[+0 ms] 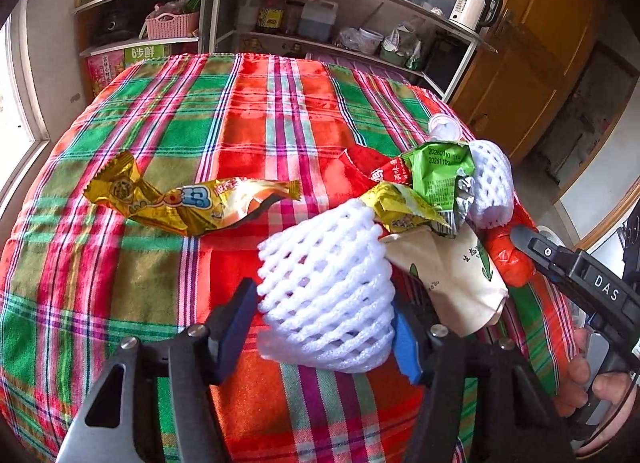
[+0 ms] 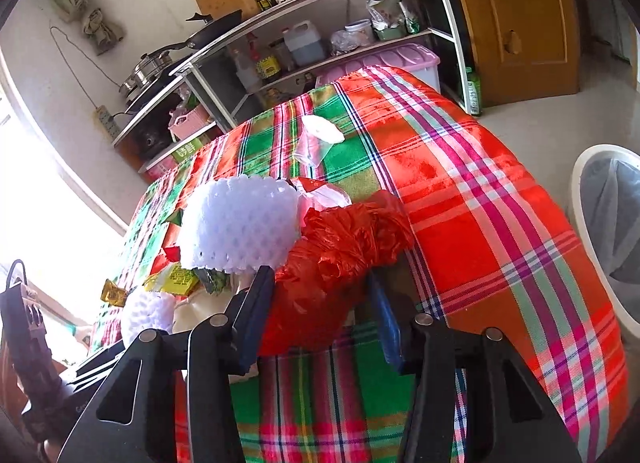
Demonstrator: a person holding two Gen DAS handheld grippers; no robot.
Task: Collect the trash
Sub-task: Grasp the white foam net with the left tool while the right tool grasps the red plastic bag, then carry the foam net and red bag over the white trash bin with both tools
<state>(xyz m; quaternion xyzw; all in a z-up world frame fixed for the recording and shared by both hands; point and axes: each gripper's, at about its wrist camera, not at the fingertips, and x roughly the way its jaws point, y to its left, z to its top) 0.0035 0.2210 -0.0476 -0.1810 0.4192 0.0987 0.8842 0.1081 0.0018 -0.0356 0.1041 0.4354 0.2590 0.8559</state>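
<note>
My left gripper (image 1: 324, 327) is shut on a white foam net (image 1: 328, 287), with a pad against each of its sides. Just behind the net lies a pile: a beige paper cup (image 1: 452, 275), a green wrapper (image 1: 440, 175), a small yellow wrapper (image 1: 404, 211) and a second foam net (image 1: 492, 183). A long yellow wrapper (image 1: 180, 203) lies alone to the left. My right gripper (image 2: 320, 319) is shut on a crumpled red plastic bag (image 2: 332, 259) at the table's right side. One of its fingers (image 1: 528, 243) shows against the red bag (image 1: 508, 259). A clear plastic cup (image 2: 316, 139) lies farther back.
The plaid-clothed table (image 1: 200, 123) carries all the trash. A white bin with a liner (image 2: 608, 231) stands on the floor right of the table. Metal kitchen shelves (image 1: 320, 23) run along the far wall, with a wooden door (image 2: 520, 23) beside them. A person's hand (image 1: 600, 379) holds the right gripper.
</note>
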